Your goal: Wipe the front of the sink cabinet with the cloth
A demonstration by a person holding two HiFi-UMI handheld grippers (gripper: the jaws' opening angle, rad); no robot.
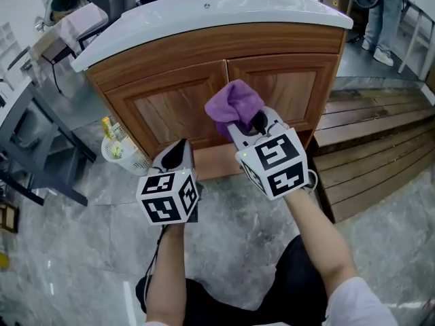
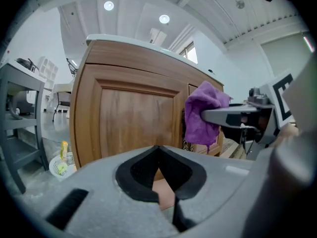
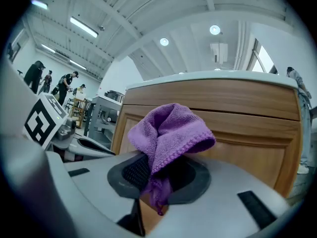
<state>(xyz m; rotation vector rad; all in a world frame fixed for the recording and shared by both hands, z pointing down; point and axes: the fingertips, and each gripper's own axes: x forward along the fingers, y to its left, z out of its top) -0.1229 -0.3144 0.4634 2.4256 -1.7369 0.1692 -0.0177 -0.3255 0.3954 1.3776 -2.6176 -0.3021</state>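
Purple cloth [image 1: 234, 104], bunched, pinched by a low fold in my right gripper [image 1: 238, 128], sits in front of the seam between the doors of the wooden sink cabinet [image 1: 173, 107]; I cannot tell whether it touches. My left gripper [image 1: 178, 156], jaws shut on nothing, hangs lower, just beside. Risks, as I judge them: the raised door mouldings dragging the cloth out of so small a pinch, hard jaw tips scraping wood, the grippers knocking together on a leftward sweep. Room: white countertop [image 1: 224, 9] overhanging above, white basket [image 1: 119, 151] at the left foot, wooden steps [image 1: 380, 141] close right, open floor behind.
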